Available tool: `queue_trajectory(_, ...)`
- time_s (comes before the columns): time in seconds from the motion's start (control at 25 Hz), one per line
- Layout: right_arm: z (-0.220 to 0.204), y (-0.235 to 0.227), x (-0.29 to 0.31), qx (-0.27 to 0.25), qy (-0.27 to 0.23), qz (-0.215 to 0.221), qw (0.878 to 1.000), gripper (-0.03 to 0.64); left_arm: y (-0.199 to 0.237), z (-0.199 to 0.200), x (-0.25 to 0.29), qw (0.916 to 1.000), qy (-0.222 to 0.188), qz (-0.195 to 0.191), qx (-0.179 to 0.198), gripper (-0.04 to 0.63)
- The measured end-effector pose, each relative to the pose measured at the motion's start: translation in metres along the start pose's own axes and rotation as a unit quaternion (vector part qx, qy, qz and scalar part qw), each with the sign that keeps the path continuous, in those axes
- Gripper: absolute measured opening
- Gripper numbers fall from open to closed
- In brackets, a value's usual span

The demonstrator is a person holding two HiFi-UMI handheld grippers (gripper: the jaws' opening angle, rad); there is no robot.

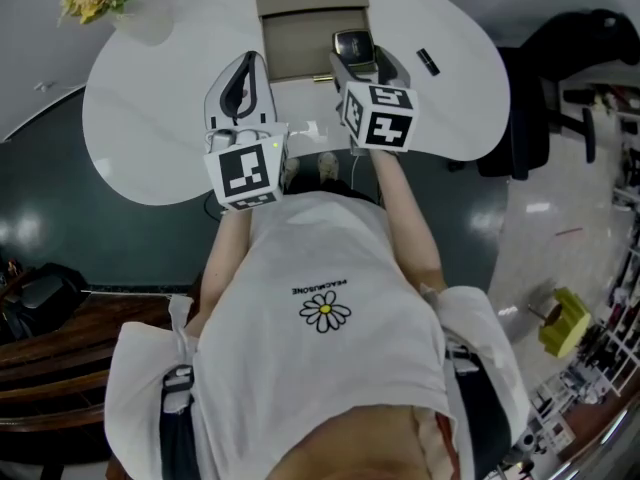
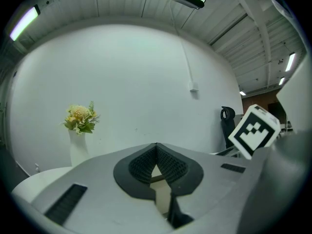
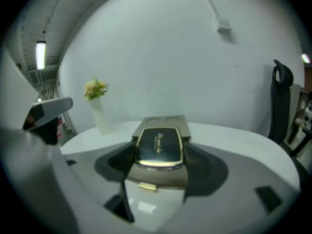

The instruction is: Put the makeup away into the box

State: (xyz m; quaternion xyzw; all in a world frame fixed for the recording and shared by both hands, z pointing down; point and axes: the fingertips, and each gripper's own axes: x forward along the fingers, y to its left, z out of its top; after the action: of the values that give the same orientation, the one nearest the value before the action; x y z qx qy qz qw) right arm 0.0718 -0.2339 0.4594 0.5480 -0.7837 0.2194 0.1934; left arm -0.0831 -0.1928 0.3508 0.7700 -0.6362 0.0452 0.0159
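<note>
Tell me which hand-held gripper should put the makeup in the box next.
Right. The right hand-held gripper is shut on the compact, with the box just ahead; the left hand-held gripper is shut and empty.

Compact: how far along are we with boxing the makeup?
Done: I can't see anything boxed yet. In hand: the right claw grips the compact close to the box; the left claw is shut and empty. Left: put the compact in, then probably the black stick on the table.
</note>
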Motion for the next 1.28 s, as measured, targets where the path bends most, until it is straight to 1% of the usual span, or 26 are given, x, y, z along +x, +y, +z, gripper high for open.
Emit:
queue_trajectory(0.24, -0.024, -0.022, 0.066, 0.038, 0.082, -0.014, 0.996, 0.314, 0.009, -0.015, 0.002, 0.9997, 0.022, 0.011, -0.005, 0.02)
queue_trajectory(0.52, -0.039, -0.044, 0.124, 0.101, 0.16, -0.032, 0.981, 0.314, 0.016, -0.027, 0.005, 0.999, 0.039, 0.019, -0.012, 0.02)
queue_trajectory(0.64, -0.046, -0.049, 0.139, 0.105, 0.192, -0.041, 0.975, 0.314, 0.017, -0.03, 0.005, 0.9989, 0.041, 0.019, -0.015, 0.02)
queue_trajectory(0.72, -0.051, -0.049, 0.145, 0.095, 0.207, -0.046, 0.973, 0.314, 0.019, -0.033, 0.005, 0.9987, 0.044, 0.021, -0.016, 0.02)
queue_trajectory(0.84, -0.055, -0.048, 0.154, 0.064, 0.215, -0.055, 0.973, 0.314, 0.024, -0.037, 0.006, 0.9984, 0.047, 0.026, -0.019, 0.02)
queue_trajectory(0.88, -0.055, -0.047, 0.155, 0.061, 0.216, -0.055, 0.973, 0.314, 0.026, -0.038, 0.006, 0.9984, 0.047, 0.027, -0.019, 0.02)
queue_trajectory(1.08, -0.062, -0.042, 0.159, 0.083, 0.226, -0.039, 0.97, 0.314, 0.03, -0.038, 0.004, 0.998, 0.048, 0.035, -0.022, 0.02)
queue_trajectory(1.28, -0.058, -0.042, 0.159, 0.08, 0.215, -0.047, 0.972, 0.314, 0.03, -0.037, 0.004, 0.998, 0.048, 0.034, -0.022, 0.02)
